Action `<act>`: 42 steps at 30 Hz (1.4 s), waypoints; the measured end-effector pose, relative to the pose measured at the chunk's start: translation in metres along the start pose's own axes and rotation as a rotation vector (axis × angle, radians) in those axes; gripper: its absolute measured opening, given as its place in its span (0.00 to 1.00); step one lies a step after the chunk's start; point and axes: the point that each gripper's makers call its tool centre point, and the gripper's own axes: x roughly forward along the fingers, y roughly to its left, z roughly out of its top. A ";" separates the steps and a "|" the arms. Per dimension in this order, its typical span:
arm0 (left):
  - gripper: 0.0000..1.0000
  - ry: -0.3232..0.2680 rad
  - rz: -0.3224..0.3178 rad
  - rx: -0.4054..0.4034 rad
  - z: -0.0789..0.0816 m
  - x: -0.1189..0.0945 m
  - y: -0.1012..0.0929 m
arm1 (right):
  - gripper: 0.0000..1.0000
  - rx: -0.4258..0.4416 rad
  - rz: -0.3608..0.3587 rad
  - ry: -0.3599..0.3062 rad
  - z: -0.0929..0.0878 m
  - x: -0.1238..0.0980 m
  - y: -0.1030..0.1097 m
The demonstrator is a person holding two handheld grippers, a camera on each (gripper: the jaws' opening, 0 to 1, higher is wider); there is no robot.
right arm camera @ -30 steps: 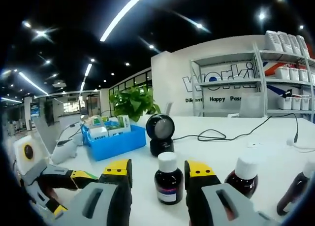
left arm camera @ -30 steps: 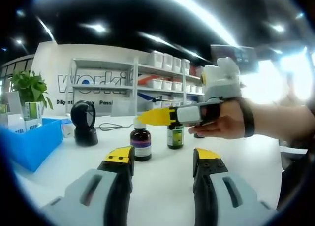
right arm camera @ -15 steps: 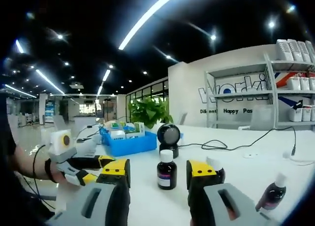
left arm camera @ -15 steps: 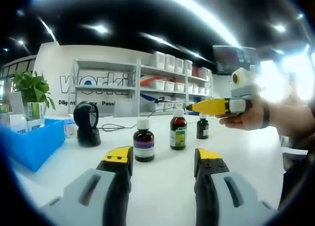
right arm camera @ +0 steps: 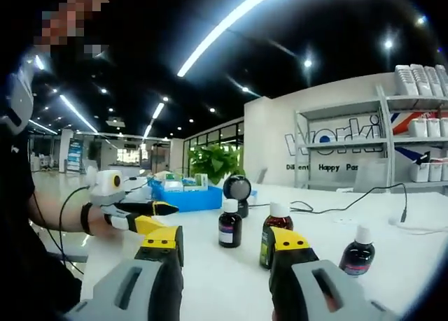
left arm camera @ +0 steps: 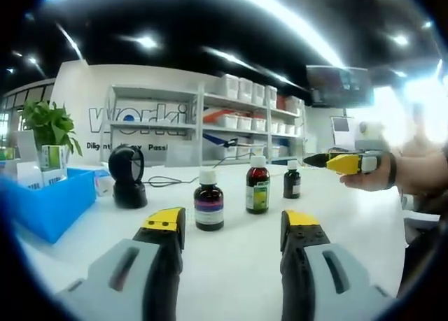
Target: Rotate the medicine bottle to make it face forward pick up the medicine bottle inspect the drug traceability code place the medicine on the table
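- The medicine bottle (left arm camera: pixel 208 208) nearest the left gripper (left arm camera: pixel 229 230) is a small dark glass one with a white cap and a purple-banded label; it stands upright on the white table (left arm camera: pixel 238 265), a little left of frame centre in the left gripper view.
- Two more bottles stand in the same row to its right in that view: a green-labelled bottle (left arm camera: pixel 257 189) just beside it and a smaller dark bottle (left arm camera: pixel 291 183) further right and back.
- In the right gripper view the same three stand mid-frame: the purple-labelled one (right arm camera: pixel 229 227), the green-labelled one (right arm camera: pixel 273 231) partly behind the right jaw, and the small one (right arm camera: pixel 358 253) at lower right.
- The left gripper's jaws stand spread at the bottom of its view, holding nothing, short of the bottles.
- The right gripper (right arm camera: pixel 227 238) is likewise spread and empty; in the left gripper view it shows at mid right (left arm camera: pixel 325 160), held in a hand (left arm camera: pixel 374 179), well apart from the bottles.
- A black scanner (left arm camera: pixel 128 184) and a blue bin (left arm camera: pixel 49 203) sit at centre left of the left gripper view.
- Handling, as a judgement: the bottle looks light, rigid, breakable, and smooth enough to slip; the jaws should close across the labelled body below the cap, squarely, since a narrow upright bottle tips easily.
- No bottle is yet held, so the turning step appears not yet begun.
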 end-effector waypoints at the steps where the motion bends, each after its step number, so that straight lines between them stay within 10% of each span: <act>1: 0.46 0.000 -0.001 0.000 0.000 0.000 0.000 | 0.46 -0.004 -0.002 0.002 -0.003 -0.003 0.000; 31: 0.50 0.115 0.040 -0.012 -0.001 0.033 0.007 | 0.42 0.000 -0.086 -0.017 -0.020 -0.027 -0.030; 42: 0.51 0.195 0.180 -0.032 -0.011 0.067 0.026 | 0.41 -0.015 -0.097 -0.018 -0.020 -0.028 -0.033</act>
